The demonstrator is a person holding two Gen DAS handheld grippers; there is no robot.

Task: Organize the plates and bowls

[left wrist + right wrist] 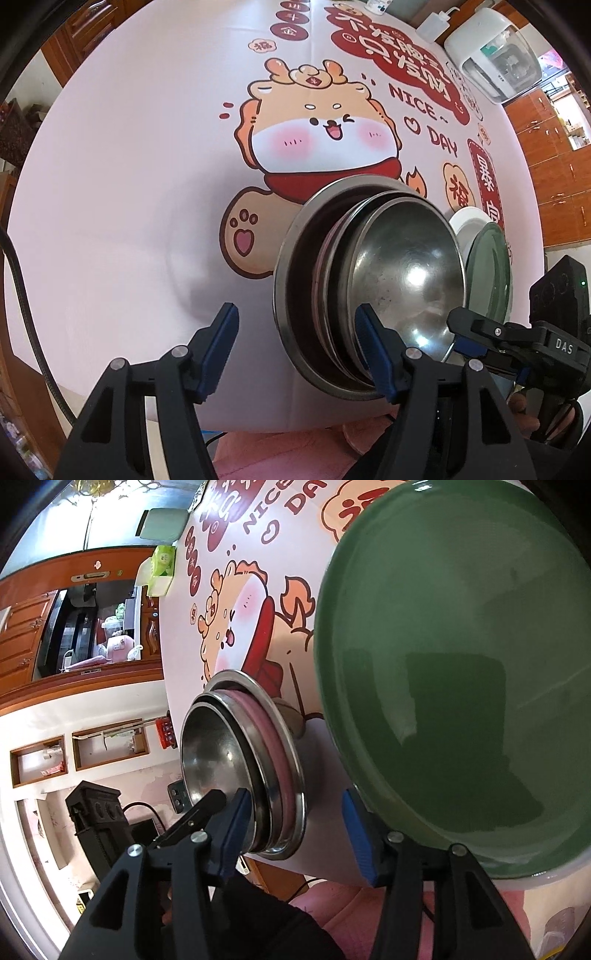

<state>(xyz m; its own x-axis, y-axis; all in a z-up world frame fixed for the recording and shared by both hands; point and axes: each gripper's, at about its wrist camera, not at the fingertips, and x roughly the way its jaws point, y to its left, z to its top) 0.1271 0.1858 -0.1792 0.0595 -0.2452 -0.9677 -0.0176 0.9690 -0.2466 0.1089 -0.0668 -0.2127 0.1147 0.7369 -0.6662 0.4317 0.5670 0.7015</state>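
Bowls [373,280]: three steel, nested; one green plate [454,672].

Left claw [299,352]: black plastic frame with triangular cut-outs, 2 fingers [219,347] faced with ribbed blue pads, round silver pivot screws on each linkage. Right claw [297,836]: same black build, blue pads, silver screws; white "DAS" lettering on its body. A black cable [26,302] runs alongside.

A cartoon tablecloth [129,166] bears, perhaps, a white appliance [495,59].
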